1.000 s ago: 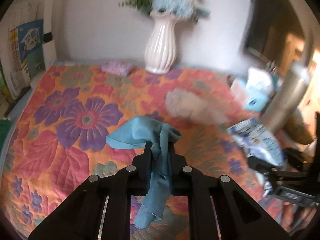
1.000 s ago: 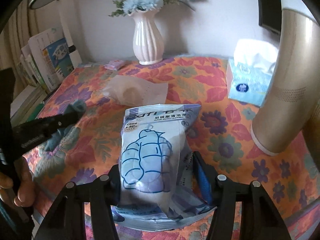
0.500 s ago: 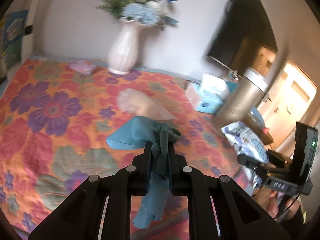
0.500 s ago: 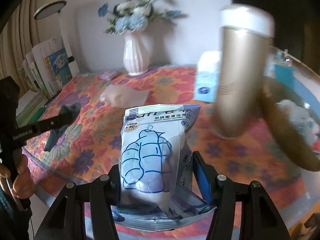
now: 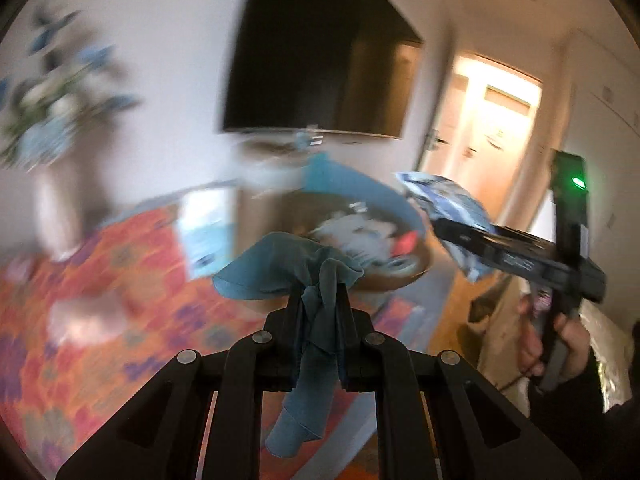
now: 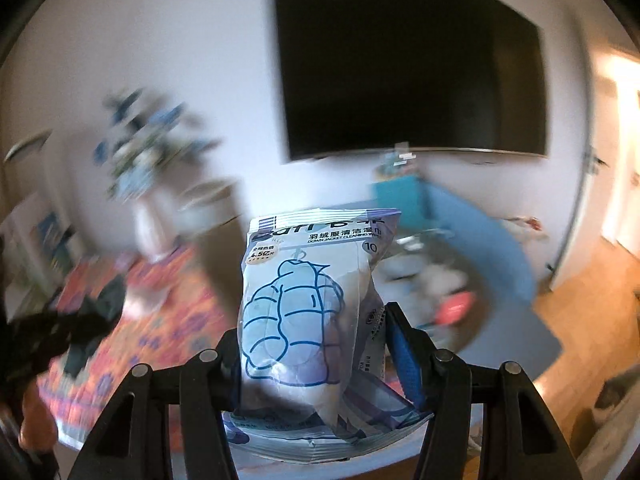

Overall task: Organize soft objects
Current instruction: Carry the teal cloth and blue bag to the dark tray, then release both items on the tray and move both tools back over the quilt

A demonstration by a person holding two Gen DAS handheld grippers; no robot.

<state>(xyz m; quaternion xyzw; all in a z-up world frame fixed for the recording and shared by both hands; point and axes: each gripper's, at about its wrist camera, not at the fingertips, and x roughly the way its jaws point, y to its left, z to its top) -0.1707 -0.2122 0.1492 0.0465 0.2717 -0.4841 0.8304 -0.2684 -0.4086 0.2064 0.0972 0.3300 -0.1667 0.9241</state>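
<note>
My left gripper [image 5: 319, 300] is shut on a teal cloth [image 5: 288, 268] that bunches above the fingers and hangs down between them. My right gripper [image 6: 312, 320] is shut on a soft blue-and-white pack of cleaning wipes [image 6: 308, 300], held upright. In the left wrist view the right gripper [image 5: 448, 228] with that pack [image 5: 444, 208] is up at the right, above a brown basket [image 5: 400, 280] that holds blurred soft things. The same basket [image 6: 476, 316] shows blurred to the right of the pack. A pale bag [image 5: 84, 316] lies on the floral spread.
A floral bedspread [image 5: 80, 360] covers the surface at left, with a white vase of blue flowers [image 5: 52, 216] and a blue tissue box [image 5: 204, 236]. A dark screen [image 6: 408, 72] hangs on the wall. A lit doorway [image 5: 492, 120] and wood floor [image 6: 580, 320] lie right.
Both views have swung right and risen, from the bedspread toward the basket, screen and doorway. The cloth and the wipes pack stay gripped as before. The picture is now motion-blurred.
</note>
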